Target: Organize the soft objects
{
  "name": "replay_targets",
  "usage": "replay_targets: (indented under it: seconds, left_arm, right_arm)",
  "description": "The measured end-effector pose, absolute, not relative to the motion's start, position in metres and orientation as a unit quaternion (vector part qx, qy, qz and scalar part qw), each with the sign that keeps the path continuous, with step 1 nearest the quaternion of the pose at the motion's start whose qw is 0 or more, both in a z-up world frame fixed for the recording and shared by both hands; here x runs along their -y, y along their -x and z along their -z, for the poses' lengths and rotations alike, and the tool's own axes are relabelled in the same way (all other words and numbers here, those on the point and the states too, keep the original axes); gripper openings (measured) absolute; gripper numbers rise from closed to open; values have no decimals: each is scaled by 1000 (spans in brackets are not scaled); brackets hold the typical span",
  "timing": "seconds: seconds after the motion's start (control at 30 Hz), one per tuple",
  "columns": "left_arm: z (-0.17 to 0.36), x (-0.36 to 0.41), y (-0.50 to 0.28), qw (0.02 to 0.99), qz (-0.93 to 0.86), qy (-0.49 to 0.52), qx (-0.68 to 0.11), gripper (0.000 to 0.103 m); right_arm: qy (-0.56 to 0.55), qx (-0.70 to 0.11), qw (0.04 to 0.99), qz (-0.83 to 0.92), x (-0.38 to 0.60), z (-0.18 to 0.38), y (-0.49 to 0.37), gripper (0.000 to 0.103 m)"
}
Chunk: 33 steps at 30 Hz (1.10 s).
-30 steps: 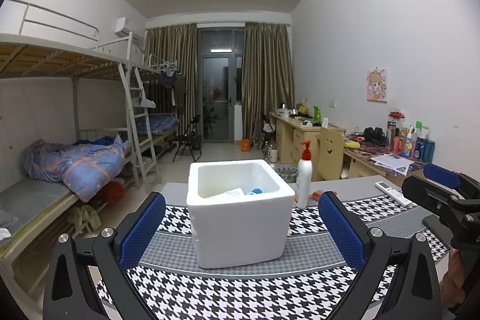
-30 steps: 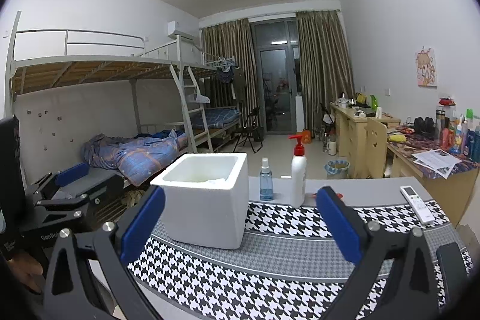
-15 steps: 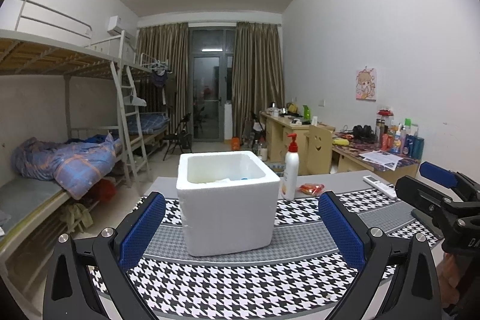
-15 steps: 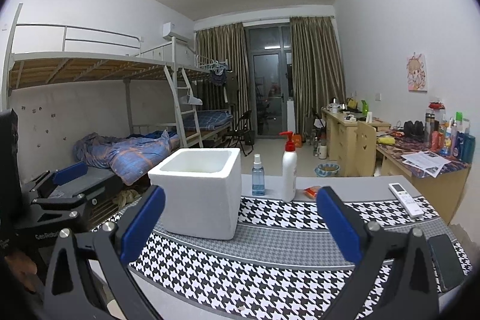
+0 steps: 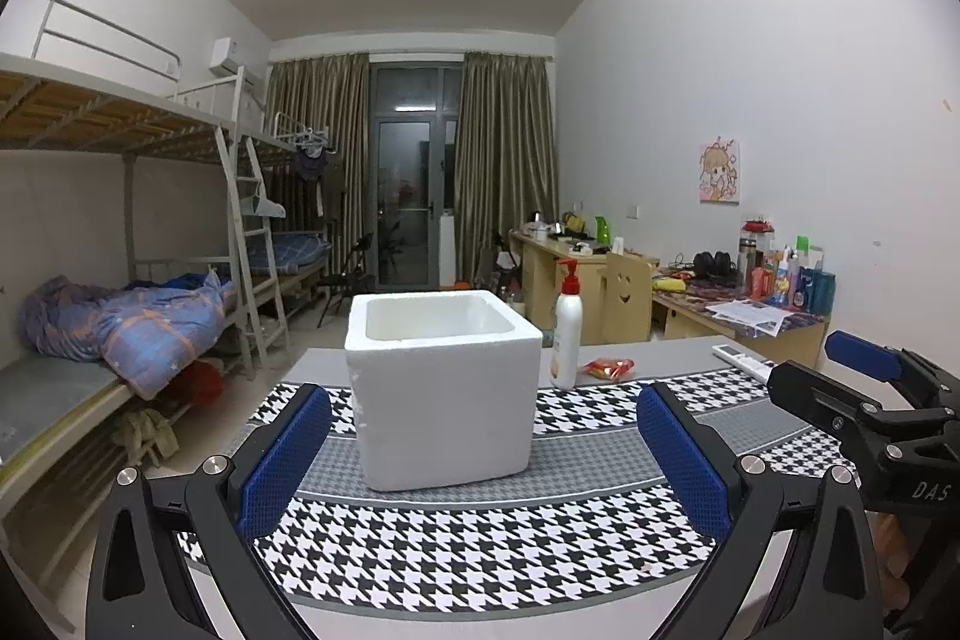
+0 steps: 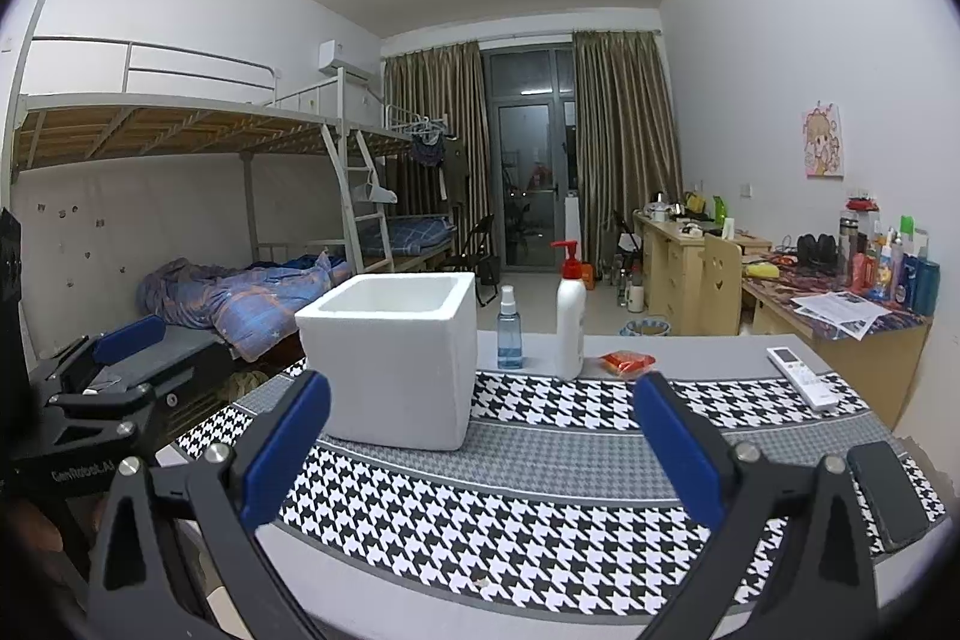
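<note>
A white foam box (image 5: 444,388) (image 6: 390,358) stands on the houndstooth table mat (image 5: 480,538) (image 6: 540,508); its inside is hidden from this height. A small orange-red packet (image 5: 609,368) (image 6: 628,361) lies behind it by a white pump bottle (image 5: 567,334) (image 6: 570,319). My left gripper (image 5: 480,448) is open and empty, level with the box's front. My right gripper (image 6: 480,442) is open and empty too, to the right of the box. Each gripper shows at the edge of the other's view: the right gripper (image 5: 864,388), the left gripper (image 6: 114,358).
A blue spray bottle (image 6: 509,328) stands beside the pump bottle. A white remote (image 6: 801,377) (image 5: 741,358) and a black phone (image 6: 888,493) lie at the table's right. Bunk beds (image 5: 120,280) line the left wall, cluttered desks (image 6: 840,292) the right.
Both grippers have drawn back and sunk lower; the box's contents, seen from above a second ago, have dropped out of sight. Both stayed open.
</note>
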<state>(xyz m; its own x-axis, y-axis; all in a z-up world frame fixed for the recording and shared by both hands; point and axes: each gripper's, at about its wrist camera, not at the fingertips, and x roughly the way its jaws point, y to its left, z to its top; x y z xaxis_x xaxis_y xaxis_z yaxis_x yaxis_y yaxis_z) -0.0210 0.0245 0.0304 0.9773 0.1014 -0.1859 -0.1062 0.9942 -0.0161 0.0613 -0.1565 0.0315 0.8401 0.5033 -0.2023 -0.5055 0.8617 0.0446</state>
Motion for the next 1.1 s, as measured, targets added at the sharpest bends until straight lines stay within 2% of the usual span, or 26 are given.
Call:
replay_targets:
  seconds: [1.1]
  left_arm:
    - [-12, -28, 33, 993, -49, 13, -106, 102]
  right_arm:
    - [-2, -116, 960, -253, 166, -14, -57, 102]
